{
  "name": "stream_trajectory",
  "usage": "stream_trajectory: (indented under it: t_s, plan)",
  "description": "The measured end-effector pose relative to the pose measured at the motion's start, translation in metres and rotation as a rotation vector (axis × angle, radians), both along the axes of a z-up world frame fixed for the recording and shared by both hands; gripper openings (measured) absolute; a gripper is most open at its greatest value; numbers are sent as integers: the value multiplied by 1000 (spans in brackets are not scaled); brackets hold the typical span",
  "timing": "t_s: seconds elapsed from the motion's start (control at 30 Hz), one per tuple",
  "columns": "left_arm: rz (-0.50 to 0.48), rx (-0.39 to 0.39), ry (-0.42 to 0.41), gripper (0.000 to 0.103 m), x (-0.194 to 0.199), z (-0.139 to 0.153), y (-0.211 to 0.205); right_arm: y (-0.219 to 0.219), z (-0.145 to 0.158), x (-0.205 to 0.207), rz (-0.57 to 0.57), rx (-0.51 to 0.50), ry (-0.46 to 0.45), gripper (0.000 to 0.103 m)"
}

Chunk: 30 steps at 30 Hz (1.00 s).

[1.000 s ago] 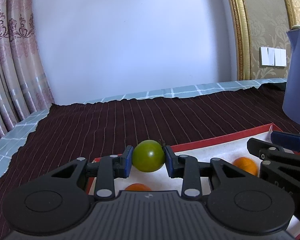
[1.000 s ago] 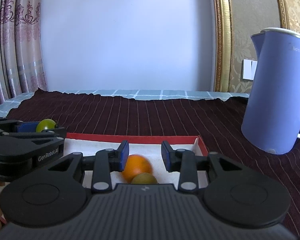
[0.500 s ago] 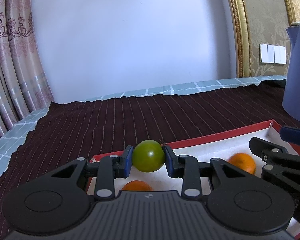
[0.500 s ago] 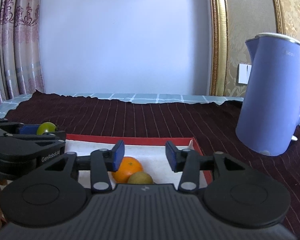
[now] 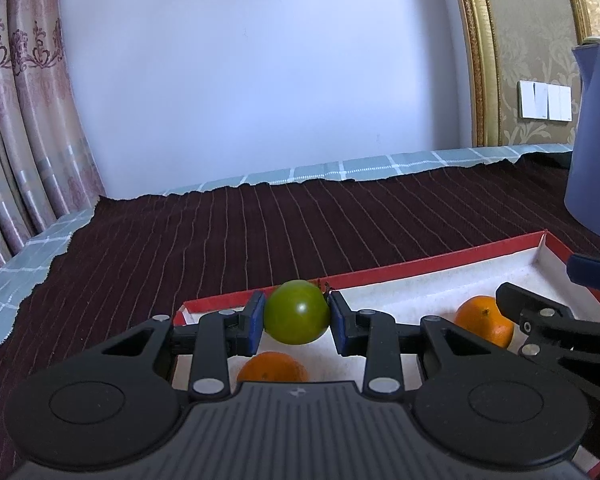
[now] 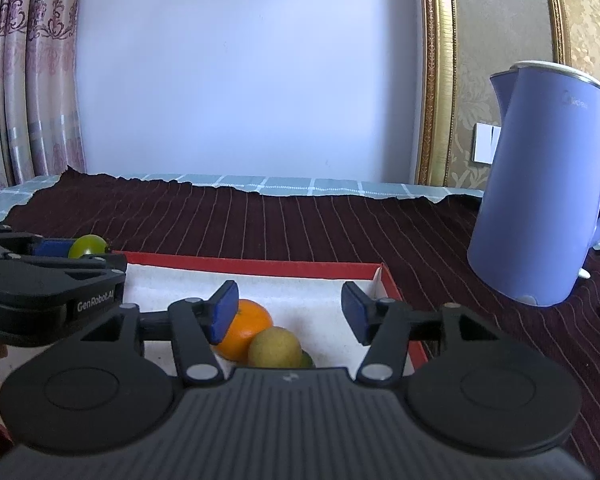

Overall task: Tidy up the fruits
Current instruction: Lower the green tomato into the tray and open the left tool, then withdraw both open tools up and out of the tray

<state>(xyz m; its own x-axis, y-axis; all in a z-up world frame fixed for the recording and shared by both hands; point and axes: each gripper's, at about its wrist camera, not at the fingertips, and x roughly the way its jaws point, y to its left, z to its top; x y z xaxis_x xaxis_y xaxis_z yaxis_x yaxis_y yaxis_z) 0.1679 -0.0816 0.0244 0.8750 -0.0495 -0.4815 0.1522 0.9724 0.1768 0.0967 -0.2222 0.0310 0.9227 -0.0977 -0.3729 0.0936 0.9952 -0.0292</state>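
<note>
Jaws of the right gripper (image 6: 288, 312) are opening, releasing the orange (image 6: 244, 334) at seven o'clock into the tray (image 6: 252, 266); the left gripper (image 5: 297, 318) is clamping the green tomato (image 5: 297, 317).

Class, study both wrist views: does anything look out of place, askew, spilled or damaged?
Nothing is spilled or damaged. Only the dark striped cloth looks odd: its far edge is ragged and uneven over the checked cover. Fruit lies tidily in the red tray.

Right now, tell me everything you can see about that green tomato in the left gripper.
The green tomato is small, round, smooth and glossy, olive-green with a dark dried stem at its upper right. The left gripper is shut on it, its blue pads pressing both sides, holding it off the surface above the near-left corner of the red tray. Nothing else touches it.
</note>
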Motion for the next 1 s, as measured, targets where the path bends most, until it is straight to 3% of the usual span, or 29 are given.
stream_trajectory:
  t_s: [0.2, 0.3, 0.37, 0.43, 0.83, 1.0]
  plan:
    - [2, -3, 11, 34, 0, -1, 1, 0, -2, 0, 3, -2, 8, 66]
    - [8, 1, -7, 55, -2, 0, 1, 1, -2, -1, 3, -5, 8, 67]
    - [11, 7, -32, 62, -4, 1, 0, 1, -3, -1, 3, -5, 11, 67]
    - [12, 17, -44, 62, -6, 1, -1, 0, -2, -1, 2, -5, 11, 72]
    - [17, 23, -31, 62, -4, -1, -2, -1, -2, -1, 0, -5, 12, 76]
    - [28, 26, -36, 69, -4, -1, -2, -2, -2, -1, -5, 0, 8, 80]
